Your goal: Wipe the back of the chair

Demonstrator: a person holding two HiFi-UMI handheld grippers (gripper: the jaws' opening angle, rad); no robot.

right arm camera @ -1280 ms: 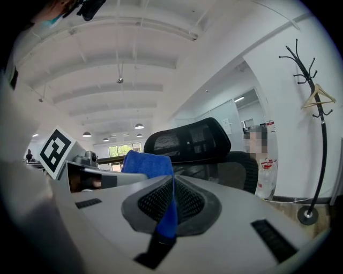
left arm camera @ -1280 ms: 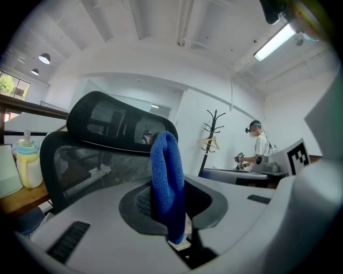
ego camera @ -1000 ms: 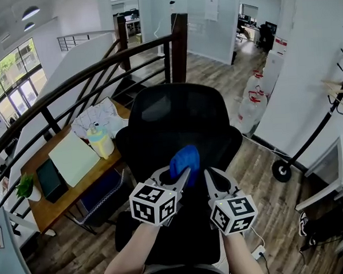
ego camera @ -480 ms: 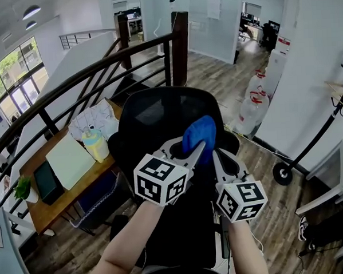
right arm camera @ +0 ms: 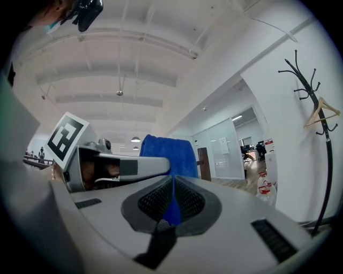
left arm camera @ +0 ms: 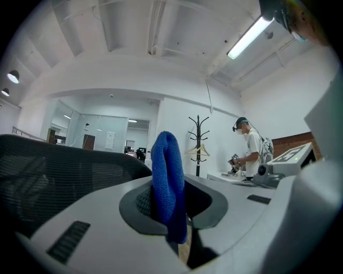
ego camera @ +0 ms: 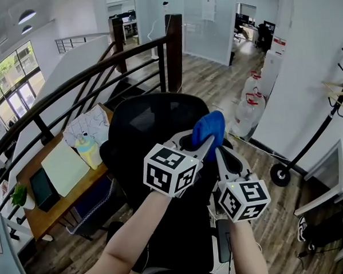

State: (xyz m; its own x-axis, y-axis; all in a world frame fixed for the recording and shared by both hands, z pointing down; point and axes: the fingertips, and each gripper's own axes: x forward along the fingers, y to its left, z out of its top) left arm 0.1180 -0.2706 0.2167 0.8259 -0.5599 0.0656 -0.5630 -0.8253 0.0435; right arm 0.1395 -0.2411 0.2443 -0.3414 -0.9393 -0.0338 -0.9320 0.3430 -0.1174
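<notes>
From where I stand, the left tongs (ego camera: 198, 147) are clamped on the bulk of the blue cloth (ego camera: 209, 130), and the right tongs (ego camera: 221, 157) pinch a thin fold of it. The cloth sits bunched by the upper right edge of the mesh chair back (ego camera: 151, 124). I reckon that thin fold could slip free, or the wad might skim the mesh rather than wipe it.

I can read no words or numbers anywhere. My left cube (ego camera: 169, 169) and right cube (ego camera: 244, 199) bear only black-and-white square patterns. Beyond the chair (ego camera: 159, 120), the wall notice (ego camera: 210, 7) is too small to read, as are the red labels on the water jugs (ego camera: 251, 109) to its right.
</notes>
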